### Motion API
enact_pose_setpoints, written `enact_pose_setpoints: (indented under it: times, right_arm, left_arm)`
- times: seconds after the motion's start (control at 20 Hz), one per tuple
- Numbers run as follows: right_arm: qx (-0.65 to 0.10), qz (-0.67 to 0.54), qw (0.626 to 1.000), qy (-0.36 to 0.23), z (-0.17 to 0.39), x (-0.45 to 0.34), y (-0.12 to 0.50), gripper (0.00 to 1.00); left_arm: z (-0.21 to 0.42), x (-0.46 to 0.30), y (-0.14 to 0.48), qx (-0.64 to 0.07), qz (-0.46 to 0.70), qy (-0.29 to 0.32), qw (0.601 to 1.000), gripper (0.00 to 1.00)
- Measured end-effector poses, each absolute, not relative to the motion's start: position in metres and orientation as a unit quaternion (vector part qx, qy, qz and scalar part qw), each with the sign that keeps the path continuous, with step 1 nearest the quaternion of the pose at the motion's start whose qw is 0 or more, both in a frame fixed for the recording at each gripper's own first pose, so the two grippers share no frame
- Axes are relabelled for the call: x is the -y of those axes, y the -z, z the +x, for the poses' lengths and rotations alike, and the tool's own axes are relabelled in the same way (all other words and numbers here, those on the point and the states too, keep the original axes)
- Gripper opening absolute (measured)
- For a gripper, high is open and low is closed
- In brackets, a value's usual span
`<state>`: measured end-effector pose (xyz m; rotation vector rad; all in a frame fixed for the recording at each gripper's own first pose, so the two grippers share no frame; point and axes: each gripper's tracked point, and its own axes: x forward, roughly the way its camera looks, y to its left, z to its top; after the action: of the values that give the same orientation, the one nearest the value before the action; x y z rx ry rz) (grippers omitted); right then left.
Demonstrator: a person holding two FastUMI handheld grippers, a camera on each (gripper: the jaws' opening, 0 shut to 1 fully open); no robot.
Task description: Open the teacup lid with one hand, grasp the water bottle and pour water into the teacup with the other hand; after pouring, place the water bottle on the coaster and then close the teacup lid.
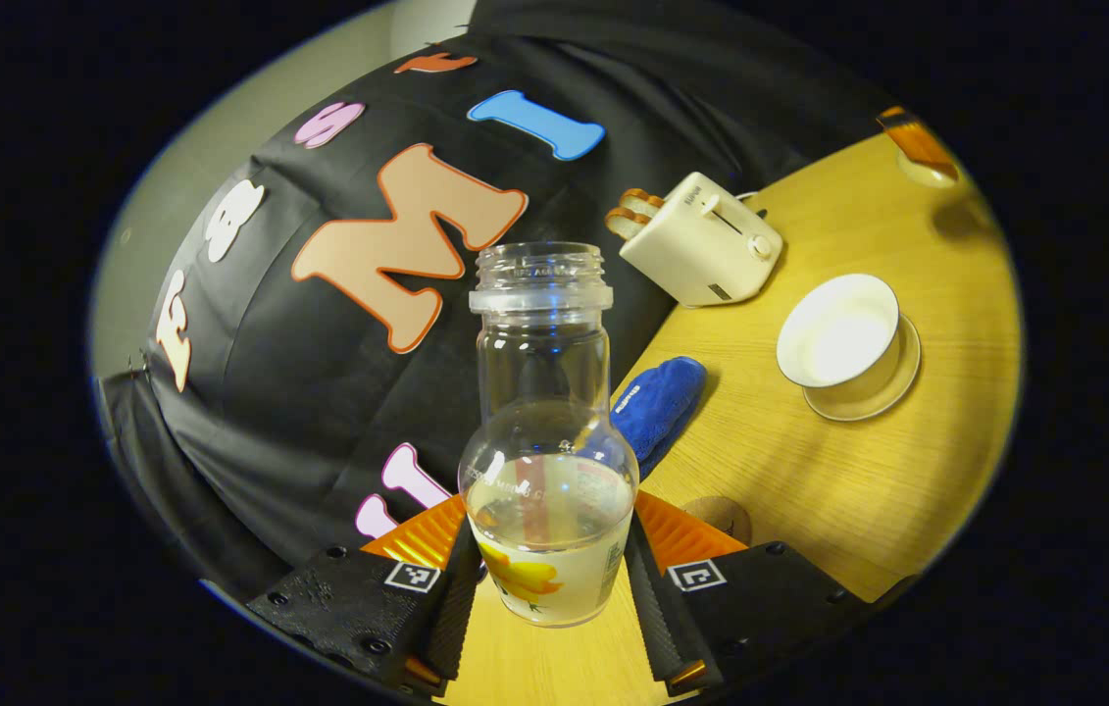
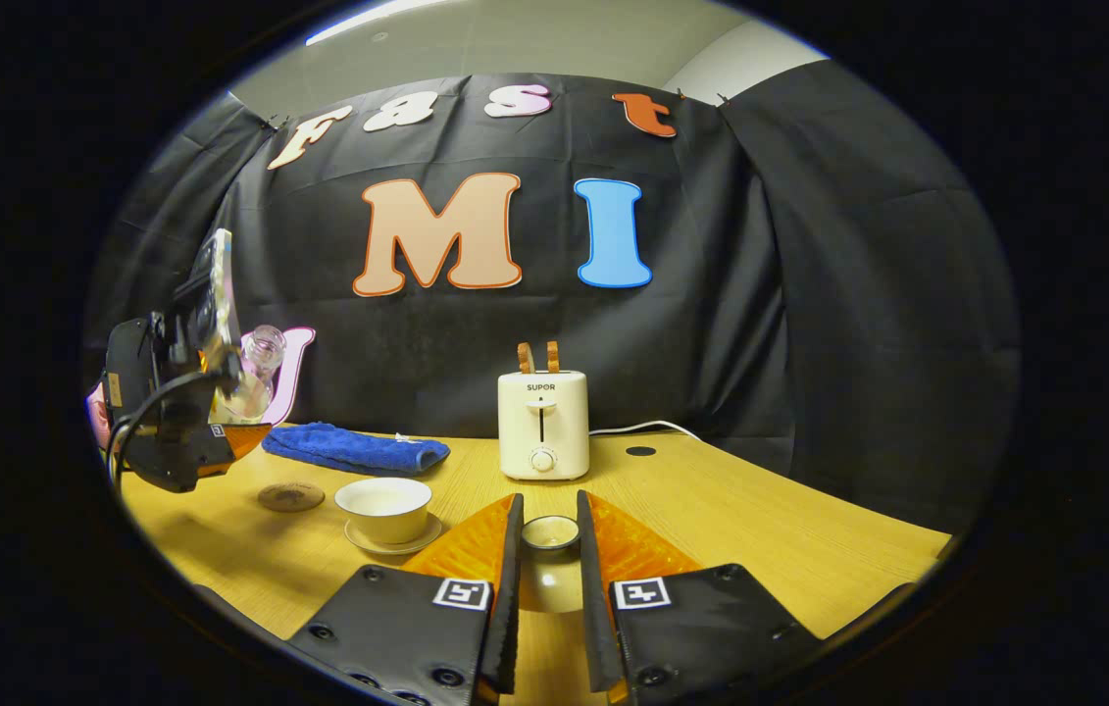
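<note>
My left gripper is shut on the clear uncapped water bottle, which holds a little water and is lifted above the table, tilted in the left gripper view. The open white teacup sits on its saucer to the right of the bottle, apart from it. A round brown coaster lies on the table just behind my right-hand finger. In the right gripper view my right gripper is shut on the white teacup lid, held right of the teacup. The coaster lies left of the cup, under the left gripper with the bottle.
A white toaster with toast stands at the back of the wooden table. A folded blue towel lies along the back left. The toaster's cord trails right along the wall.
</note>
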<state>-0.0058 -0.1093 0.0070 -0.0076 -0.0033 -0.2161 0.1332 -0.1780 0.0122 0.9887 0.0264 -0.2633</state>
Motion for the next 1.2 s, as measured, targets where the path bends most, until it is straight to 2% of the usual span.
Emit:
enact_pose_setpoints:
  times: [0.55, 1.2]
  right_arm:
    - [0.002, -0.005, 0.994, 0.113, -0.007, 0.115, -0.007, 0.31]
    - [0.001, -0.005, 0.994, 0.112, -0.007, 0.115, -0.007, 0.30]
  left_arm:
    - [0.139, 0.200, 0.019, -0.020, 0.638, 0.146, 0.755, 0.67]
    - [0.142, 0.215, 0.025, -0.016, 0.739, 0.155, 0.655, 0.67]
